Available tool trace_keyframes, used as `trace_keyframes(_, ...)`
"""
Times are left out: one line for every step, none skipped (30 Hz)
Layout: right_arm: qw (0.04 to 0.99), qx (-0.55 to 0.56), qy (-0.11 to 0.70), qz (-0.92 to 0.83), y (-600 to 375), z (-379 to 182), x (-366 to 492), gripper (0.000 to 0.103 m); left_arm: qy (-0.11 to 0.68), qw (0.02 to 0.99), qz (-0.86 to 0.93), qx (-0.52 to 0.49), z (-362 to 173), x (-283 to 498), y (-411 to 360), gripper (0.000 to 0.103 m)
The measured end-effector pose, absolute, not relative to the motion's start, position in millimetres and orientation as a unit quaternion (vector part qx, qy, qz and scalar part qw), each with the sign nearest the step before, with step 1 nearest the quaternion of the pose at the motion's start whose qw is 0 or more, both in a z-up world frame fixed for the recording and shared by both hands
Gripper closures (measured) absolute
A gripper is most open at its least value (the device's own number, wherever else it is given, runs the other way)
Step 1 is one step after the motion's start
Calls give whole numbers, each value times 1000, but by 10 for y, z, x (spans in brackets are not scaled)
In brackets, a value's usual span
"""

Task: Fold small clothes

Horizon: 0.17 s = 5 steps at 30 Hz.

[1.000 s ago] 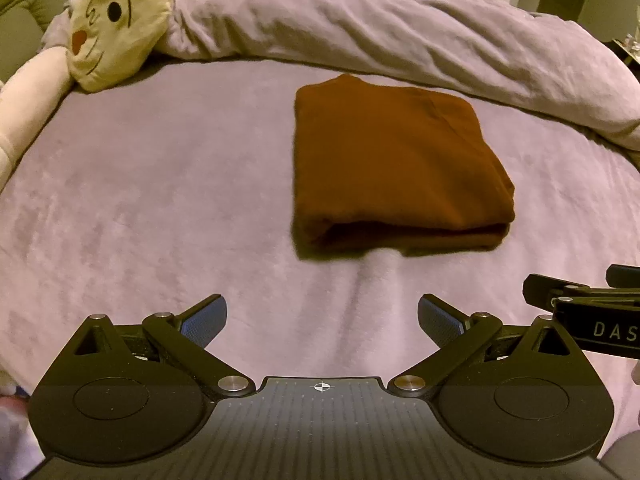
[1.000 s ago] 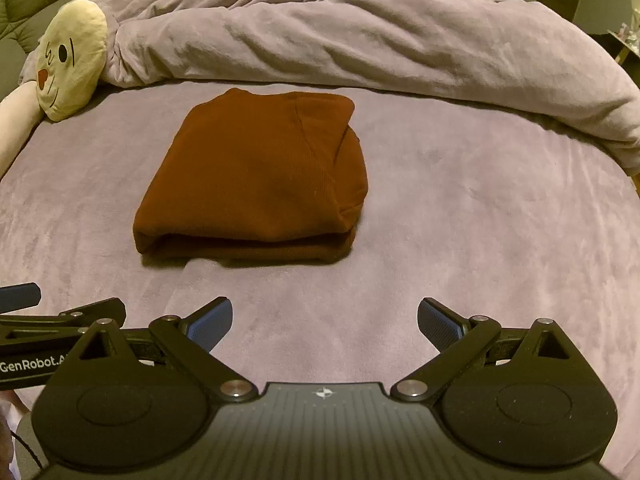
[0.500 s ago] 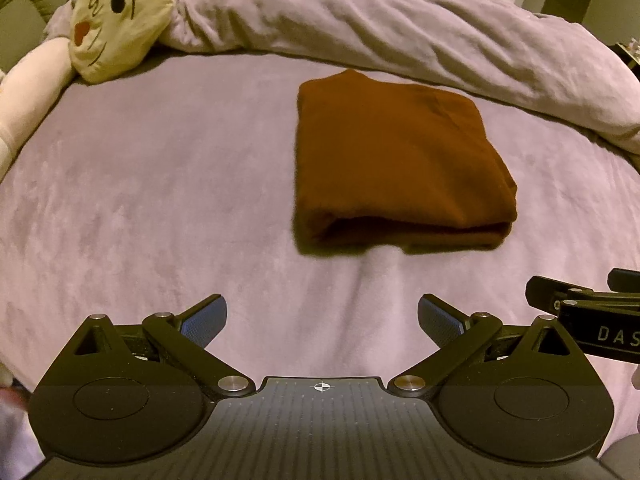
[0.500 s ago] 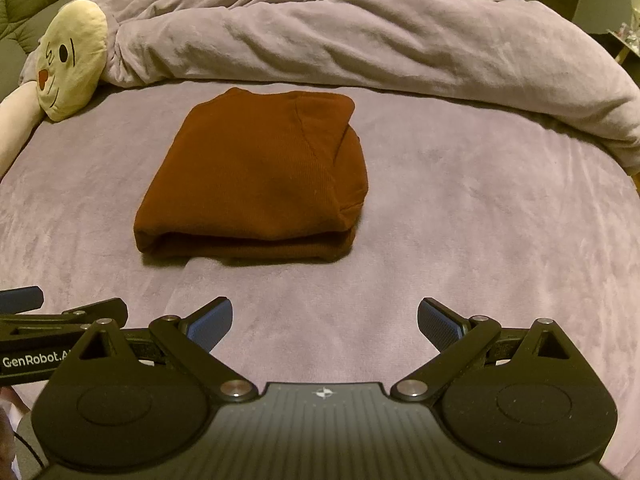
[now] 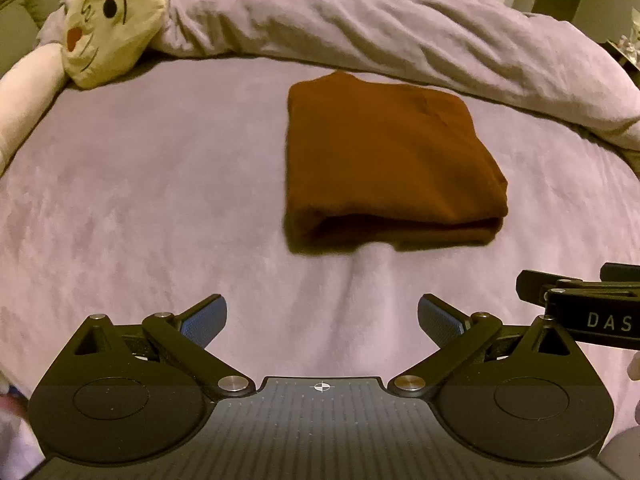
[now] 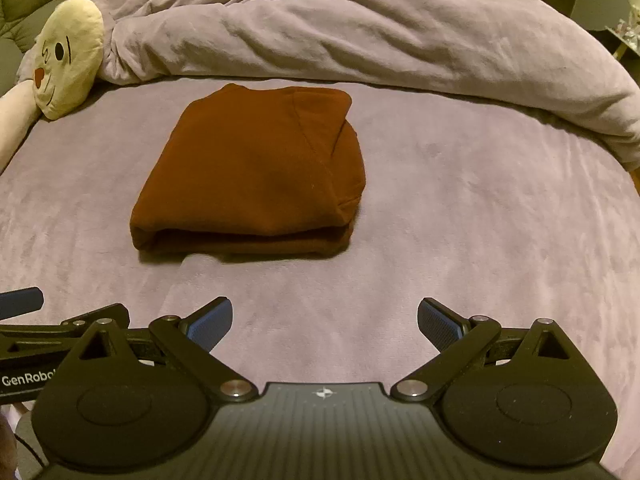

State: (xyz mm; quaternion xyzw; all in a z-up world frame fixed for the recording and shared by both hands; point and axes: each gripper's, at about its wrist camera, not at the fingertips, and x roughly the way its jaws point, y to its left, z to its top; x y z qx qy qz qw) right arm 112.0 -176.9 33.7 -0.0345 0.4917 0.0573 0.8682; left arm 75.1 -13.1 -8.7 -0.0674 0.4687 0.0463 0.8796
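Both hand-held grippers, left (image 5: 322, 314) and right (image 6: 325, 316), hover spread and empty near the bed's (image 6: 460, 208) front edge; snagging the folded brown garment (image 6: 248, 172) could undo its layers.

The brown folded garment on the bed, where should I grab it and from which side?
Probably the near edge of the brown folded garment, where the stacked layers form a thick, rounded lip. Come in low from the front with the open right gripper, one finger sliding under the bundle on the bed cover.

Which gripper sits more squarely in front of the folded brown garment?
The right gripper; the brown garment lies nearly ahead of it, but right of the left gripper.
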Motion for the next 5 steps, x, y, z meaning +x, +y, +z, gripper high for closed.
trace_keyframes(868,-35,492,57,-1767,336,1122,4,469,880,46,-68,-84,750,-133,0)
trace_keyframes(868,-34,492,57,-1765,334,1121,4,468,880,46,-67,-82,749,-134,0)
trace_keyframes(868,-34,492,58,-1766,331,1122,4,468,880,48,-65,-82,747,-141,0)
trace_keyframes(868,-34,492,58,-1768,330,1124,4,469,880,49,-62,-81,747,-148,0)
trace_keyframes(868,-34,492,58,-1766,330,1123,4,469,880,51,-59,-83,746,-153,0)
